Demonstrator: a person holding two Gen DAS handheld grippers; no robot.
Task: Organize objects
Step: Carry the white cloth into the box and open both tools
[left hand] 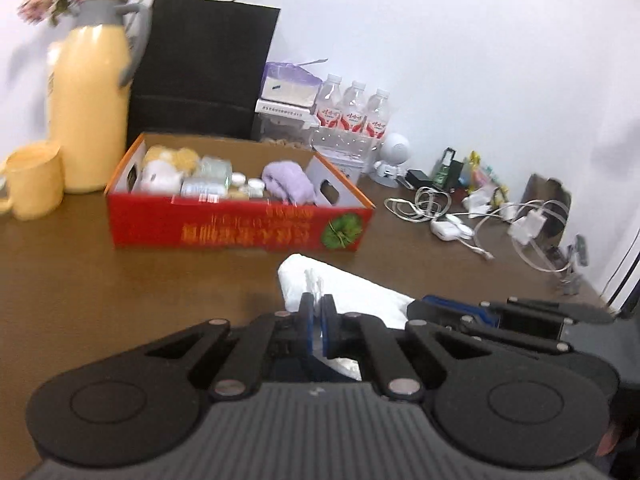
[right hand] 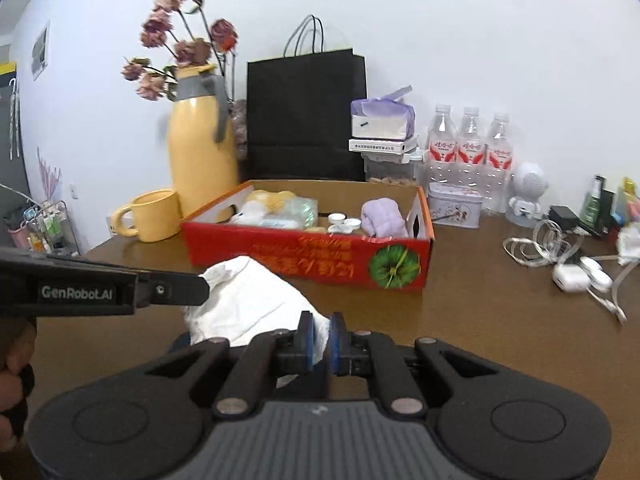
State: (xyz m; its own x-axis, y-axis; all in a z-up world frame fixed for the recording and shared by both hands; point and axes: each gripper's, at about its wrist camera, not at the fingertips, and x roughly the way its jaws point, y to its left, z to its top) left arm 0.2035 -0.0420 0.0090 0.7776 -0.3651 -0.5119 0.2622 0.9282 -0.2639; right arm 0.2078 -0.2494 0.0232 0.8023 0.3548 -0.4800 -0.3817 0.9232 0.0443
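1. A white cloth lies bunched on the brown table, just in front of the long side of a red cardboard box and near the camera side of the table.
2. The left gripper has its blue-padded fingers pressed together on a thin fold at one end of the cloth; a wisp of white fabric sticks up between the tips.
3. The right gripper pinches the other end of the cloth, with white fabric showing between its nearly closed pads.
4. In the right wrist view the left gripper enters from the left edge, its tip at the cloth's upper left corner; part of a person's hand shows below it.
5. The box is open on top and holds several small things: a lilac fluffy cloth at its right end, small round white containers in the middle, and clear packets and a pale yellow soft item toward the left.
6. Left of the box stand a yellow mug and a tall yellow thermos jug, with dried pink flowers behind its top.
7. Behind the box a black paper bag stands against the white wall.
8. To the right of the bag are a tissue pack on a stack of boxes, three water bottles, a small tin and a white robot-shaped figure.
9. Farther right, white cables and chargers lie tangled on the table.
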